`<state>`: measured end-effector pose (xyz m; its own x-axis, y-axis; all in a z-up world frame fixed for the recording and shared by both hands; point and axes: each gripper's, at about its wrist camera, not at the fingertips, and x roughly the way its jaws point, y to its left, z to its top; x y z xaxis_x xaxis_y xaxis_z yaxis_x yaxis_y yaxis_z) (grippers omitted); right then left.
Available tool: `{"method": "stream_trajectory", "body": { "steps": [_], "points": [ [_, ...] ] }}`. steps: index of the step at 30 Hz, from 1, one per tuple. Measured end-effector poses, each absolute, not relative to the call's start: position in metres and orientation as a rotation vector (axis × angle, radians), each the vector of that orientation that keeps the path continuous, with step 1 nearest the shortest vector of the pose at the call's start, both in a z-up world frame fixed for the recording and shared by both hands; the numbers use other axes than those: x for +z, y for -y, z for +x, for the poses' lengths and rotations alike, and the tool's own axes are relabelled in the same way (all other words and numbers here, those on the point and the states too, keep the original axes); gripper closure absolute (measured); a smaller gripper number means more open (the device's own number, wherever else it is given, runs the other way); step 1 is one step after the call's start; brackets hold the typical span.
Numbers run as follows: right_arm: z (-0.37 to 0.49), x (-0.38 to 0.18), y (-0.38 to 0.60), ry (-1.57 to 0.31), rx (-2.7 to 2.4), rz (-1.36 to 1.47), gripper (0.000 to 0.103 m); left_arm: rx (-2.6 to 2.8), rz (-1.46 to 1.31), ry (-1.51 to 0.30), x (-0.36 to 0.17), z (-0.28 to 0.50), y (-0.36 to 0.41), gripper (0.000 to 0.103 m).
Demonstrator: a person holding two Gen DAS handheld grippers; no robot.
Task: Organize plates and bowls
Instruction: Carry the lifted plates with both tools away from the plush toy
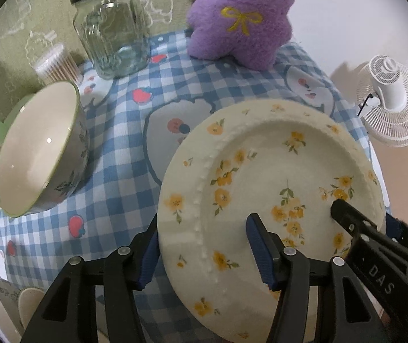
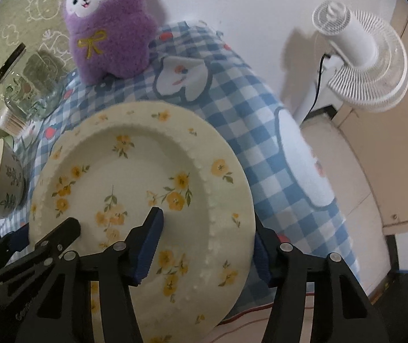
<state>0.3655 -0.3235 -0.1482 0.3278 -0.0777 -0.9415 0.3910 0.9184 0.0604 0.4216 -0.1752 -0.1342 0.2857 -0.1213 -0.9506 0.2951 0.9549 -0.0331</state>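
Observation:
A cream plate with yellow flowers [image 1: 275, 171] [image 2: 135, 171] hangs between both grippers over the checked tablecloth [image 1: 124, 148]. My left gripper [image 1: 204, 231] is shut on its left rim, one finger in the well and the other under the edge. On the opposite rim my right gripper [image 2: 208, 225] is shut the same way. Each gripper also shows in the other's view, the right gripper [image 1: 364, 214] and the left gripper [image 2: 45, 228]. A leaf-patterned bowl [image 1: 38, 154] [image 2: 1, 180] lies tipped on its side to the left, apart from the plate.
A glass jar [image 1: 115, 34], a purple plush toy [image 1: 244, 20] and a box of cotton swabs [image 1: 55, 65] stand along the table's far side. More leaf-patterned crockery [image 1: 1, 300] shows at the near left. A white fan [image 2: 361, 57] stands beyond the table's right edge.

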Motion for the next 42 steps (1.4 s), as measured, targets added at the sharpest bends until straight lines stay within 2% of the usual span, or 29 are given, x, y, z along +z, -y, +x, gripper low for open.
{"method": "stream_trajectory", "body": {
  "steps": [5,14,42],
  "points": [
    [0.358,-0.143,0.328,-1.184,-0.317,0.312,0.051,-0.275,0.149,-1.240,-0.129,0.417,0.172,0.047],
    [0.345,-0.133,0.323,-1.151,-0.329,0.282,0.054,-0.277,0.123,-1.200,-0.118,0.404,0.167,0.048],
    [0.313,-0.111,0.323,-1.081,-0.325,0.272,0.054,-0.289,0.082,-1.185,-0.109,0.373,0.164,0.049]
  ]
}}
